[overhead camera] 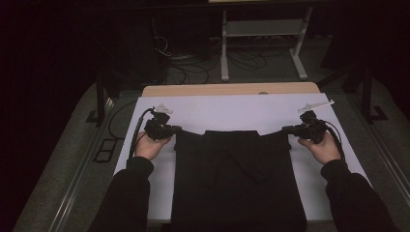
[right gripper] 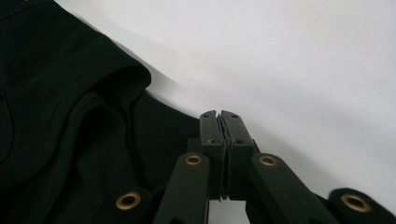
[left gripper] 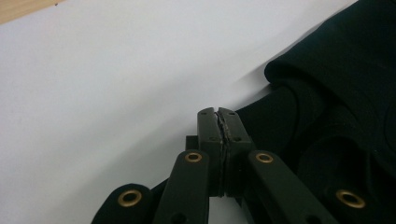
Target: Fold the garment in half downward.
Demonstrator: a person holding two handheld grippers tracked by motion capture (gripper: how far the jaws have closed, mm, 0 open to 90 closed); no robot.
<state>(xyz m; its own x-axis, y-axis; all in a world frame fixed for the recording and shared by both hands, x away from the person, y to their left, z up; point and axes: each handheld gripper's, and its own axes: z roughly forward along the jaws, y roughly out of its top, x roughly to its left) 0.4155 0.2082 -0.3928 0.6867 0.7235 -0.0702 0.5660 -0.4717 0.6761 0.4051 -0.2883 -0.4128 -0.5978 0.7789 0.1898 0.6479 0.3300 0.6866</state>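
A white sheet [overhead camera: 232, 113] is covering the table [overhead camera: 227, 89], and only a wooden strip of the table is showing at the far edge. On the sheet a black garment [overhead camera: 239, 179] is lying flat in the middle, folded, and it is reaching from the near edge up to the line between the two hands.

The left hand [overhead camera: 150, 145] is holding the left gripper [overhead camera: 177, 129] at the upper left corner of the garment. The right hand [overhead camera: 321, 147] is holding the right gripper [overhead camera: 286, 129] at the upper right corner.

In the left gripper view the jaws are pressed fully together, with a thin edge of the black cloth [left gripper: 327, 116] seeming to be pinched between them. In the right gripper view the jaws are closed in the same way, at the edge of the cloth [right gripper: 70, 116].
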